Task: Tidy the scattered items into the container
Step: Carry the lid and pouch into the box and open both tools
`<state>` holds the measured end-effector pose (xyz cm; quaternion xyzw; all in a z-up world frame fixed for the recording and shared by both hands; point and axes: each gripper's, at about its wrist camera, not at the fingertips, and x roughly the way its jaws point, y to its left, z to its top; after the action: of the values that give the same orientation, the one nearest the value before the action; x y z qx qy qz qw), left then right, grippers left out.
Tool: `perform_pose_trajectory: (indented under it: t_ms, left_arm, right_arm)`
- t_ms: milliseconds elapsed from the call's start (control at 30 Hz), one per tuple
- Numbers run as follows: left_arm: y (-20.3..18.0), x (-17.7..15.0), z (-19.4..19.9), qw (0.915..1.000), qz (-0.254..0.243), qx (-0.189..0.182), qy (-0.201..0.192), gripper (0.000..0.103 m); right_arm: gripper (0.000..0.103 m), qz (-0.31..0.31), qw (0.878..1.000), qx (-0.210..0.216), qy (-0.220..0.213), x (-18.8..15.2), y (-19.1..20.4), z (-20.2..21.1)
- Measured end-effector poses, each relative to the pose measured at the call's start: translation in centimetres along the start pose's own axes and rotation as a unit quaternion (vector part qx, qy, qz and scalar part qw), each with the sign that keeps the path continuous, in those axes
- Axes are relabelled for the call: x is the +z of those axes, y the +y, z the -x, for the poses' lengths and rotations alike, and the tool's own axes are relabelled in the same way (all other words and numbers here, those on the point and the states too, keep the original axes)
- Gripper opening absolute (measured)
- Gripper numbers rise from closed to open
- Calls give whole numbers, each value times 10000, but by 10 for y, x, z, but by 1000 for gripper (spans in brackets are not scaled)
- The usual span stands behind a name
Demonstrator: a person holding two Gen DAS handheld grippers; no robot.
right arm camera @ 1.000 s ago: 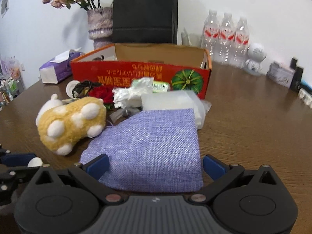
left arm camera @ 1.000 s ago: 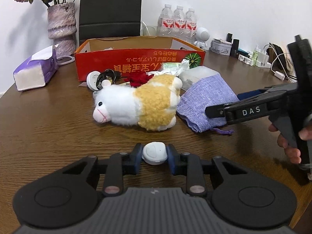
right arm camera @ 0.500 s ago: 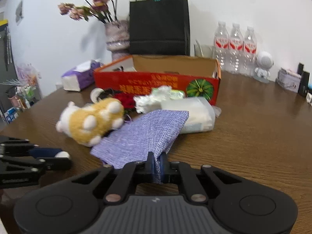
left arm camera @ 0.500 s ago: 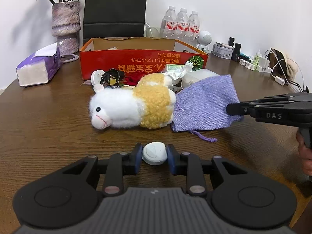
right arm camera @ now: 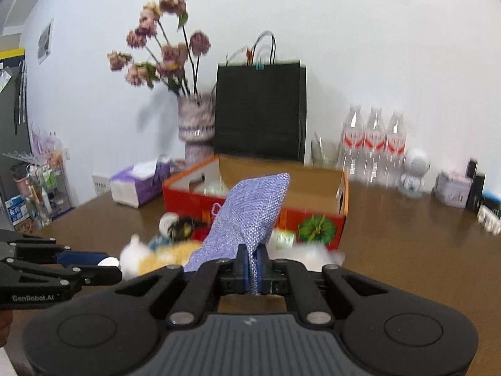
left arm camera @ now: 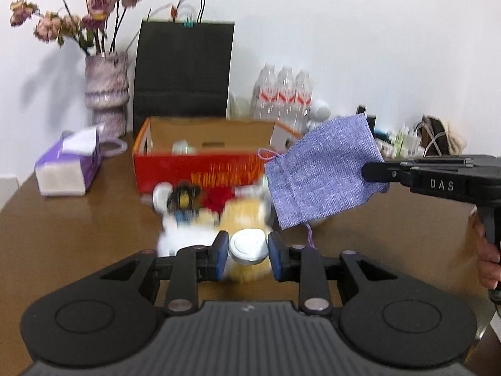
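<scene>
right gripper (right arm camera: pixel 253 271) clamped on one corner of purple pouch (left arm camera: pixel 322 174), pouch held in the air in front of red box (left arm camera: pixel 200 169) | pouch long axis tilted, drawstring mouth toward box side, low | left gripper (left arm camera: pixel 247 255) clamped on small white round case (left arm camera: pixel 248 247), above plush toy (right arm camera: pixel 156 255), blurred
</scene>
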<state>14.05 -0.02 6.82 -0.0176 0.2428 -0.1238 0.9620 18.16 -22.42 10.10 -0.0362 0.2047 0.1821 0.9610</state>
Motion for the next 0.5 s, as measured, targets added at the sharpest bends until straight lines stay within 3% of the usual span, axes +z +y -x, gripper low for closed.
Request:
perform_pose_trajectory:
  t_ms: [300,500]
  left_arm:
    - [10,69,-29,9973,102,237,-685,28]
    - [22,99,-75,9964,319,310,-725,28]
  right_arm:
    - [4,-222,9987,-208,-398,53,-13,-40]
    - [4,-751,9964,-186,-347,67,-30,-97]
